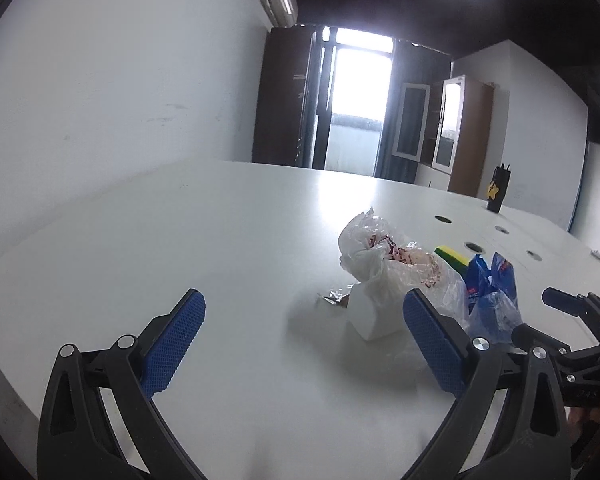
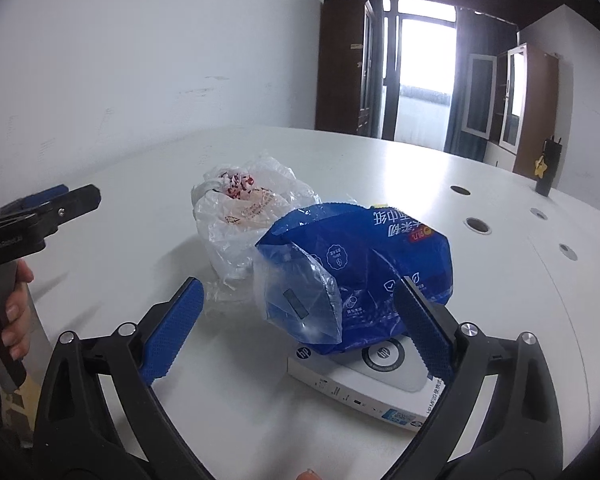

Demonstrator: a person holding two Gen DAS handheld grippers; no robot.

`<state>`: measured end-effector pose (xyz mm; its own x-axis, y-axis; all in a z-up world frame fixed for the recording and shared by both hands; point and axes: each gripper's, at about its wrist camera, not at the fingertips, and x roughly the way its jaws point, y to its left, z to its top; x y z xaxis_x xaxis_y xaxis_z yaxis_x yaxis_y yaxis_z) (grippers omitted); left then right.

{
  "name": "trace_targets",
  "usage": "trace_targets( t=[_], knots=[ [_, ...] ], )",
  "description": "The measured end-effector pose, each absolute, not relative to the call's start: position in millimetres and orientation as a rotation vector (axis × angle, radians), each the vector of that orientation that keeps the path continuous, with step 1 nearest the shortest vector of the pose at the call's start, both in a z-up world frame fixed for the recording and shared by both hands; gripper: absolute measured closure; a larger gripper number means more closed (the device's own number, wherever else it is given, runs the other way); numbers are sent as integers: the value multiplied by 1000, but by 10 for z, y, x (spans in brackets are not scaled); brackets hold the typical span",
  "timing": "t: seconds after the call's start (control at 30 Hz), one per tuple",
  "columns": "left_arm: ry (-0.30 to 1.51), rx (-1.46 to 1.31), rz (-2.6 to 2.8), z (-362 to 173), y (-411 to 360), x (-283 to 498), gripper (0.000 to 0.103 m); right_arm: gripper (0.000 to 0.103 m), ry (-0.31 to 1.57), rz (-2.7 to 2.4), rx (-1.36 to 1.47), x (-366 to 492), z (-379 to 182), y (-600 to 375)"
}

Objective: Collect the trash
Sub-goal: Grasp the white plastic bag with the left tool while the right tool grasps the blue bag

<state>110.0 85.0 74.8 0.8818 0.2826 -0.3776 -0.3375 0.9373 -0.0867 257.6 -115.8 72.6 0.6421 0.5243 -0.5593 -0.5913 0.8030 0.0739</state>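
Flat white box (image 2: 360,384) under crinkled blue plastic bag (image 2: 364,256)

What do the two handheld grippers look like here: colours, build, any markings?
Both match: black plastic linkage arms with silver pivot bolts, ending in flat blue pads with a knurled grid texture. The left gripper and right gripper look identical. Seen from the right wrist view, the left gripper's black body carries small pale lettering, too blurred to read.

The table (image 2: 380,168) is plain white. The tissue wrapper (image 2: 364,256) is deep blue with white characters and small white icons, and its near end is clear. The plastic bag (image 2: 240,208) is see-through white with red print. The box (image 2: 356,388) is white with a grey ring logo. The sponge (image 1: 452,258) is yellow and green. Gripper pads (image 2: 172,332) are blue with a fine grid texture.
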Motion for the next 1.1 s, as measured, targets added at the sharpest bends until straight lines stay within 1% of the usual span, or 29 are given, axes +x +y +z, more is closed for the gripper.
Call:
trace_targets(
  t=[0.07, 0.13, 0.2, 0.27, 0.33, 0.4, 0.47, 0.53, 0.63, 0.67, 0.7, 0.73, 0.77, 0.8, 0.83, 0.87, 0.9, 0.97, 1.1],
  knots=[
    [387, -144, 294, 771, 823, 1259, 6, 21, 620, 641, -114, 2660, 689, -1159],
    [405, -144, 257, 791, 800, 1396, 6, 21, 637, 640, -113, 2728, 658, -1163],
    [430, -137, 235, 798, 793, 1563, 6, 24, 651, 639, -126, 2775, 619, -1142],
    [459, -148, 220, 767, 828, 1729, 6, 39, 680, 638, -140, 2821, 565, -1101],
    [500, -176, 204, 708, 885, 1902, 6, 51, 691, 640, -133, 2849, 530, -1080],
    [534, -229, 183, 668, 979, 2042, 6, 52, 700, 641, -144, 2872, 501, -1042],
    [552, -260, 150, 660, 1007, 2148, 7, 57, 705, 649, -162, 2865, 474, -1016],
    [559, -256, 134, 648, 980, 2205, 8, 58, 715, 657, -158, 2878, 440, -1021],
    [584, -221, 103, 605, 871, 2274, 14, 60, 724, 665, -145, 2895, 408, -1044],
    [591, -215, 98, 587, 846, 2284, 19, 62, 725, 669, -142, 2896, 405, -1046],
    [601, -215, 89, 563, 832, 2293, 28, 62, 724, 672, -139, 2895, 408, -1051],
    [610, -219, 82, 541, 838, 2299, 32, 64, 720, 673, -137, 2889, 414, -1058],
    [615, -222, 78, 524, 836, 2295, 39, 66, 713, 671, -134, 2883, 419, -1061],
    [617, -224, 75, 508, 842, 2296, 42, 69, 705, 664, -129, 2876, 424, -1072],
    [616, -223, 75, 499, 845, 2288, 49, 74, 700, 656, -125, 2873, 425, -1087],
    [610, -217, 84, 495, 847, 2273, 59, 76, 694, 653, -118, 2869, 432, -1099],
    [606, -210, 90, 497, 850, 2260, 64, 78, 685, 649, -106, 2861, 440, -1124],
    [587, -210, 92, 528, 882, 2230, 71, 82, 672, 634, -98, 2846, 448, -1161],
    [524, -204, 110, 657, 898, 2099, 75, 87, 627, 610, -69, 2788, 533, -1272]
  ],
)
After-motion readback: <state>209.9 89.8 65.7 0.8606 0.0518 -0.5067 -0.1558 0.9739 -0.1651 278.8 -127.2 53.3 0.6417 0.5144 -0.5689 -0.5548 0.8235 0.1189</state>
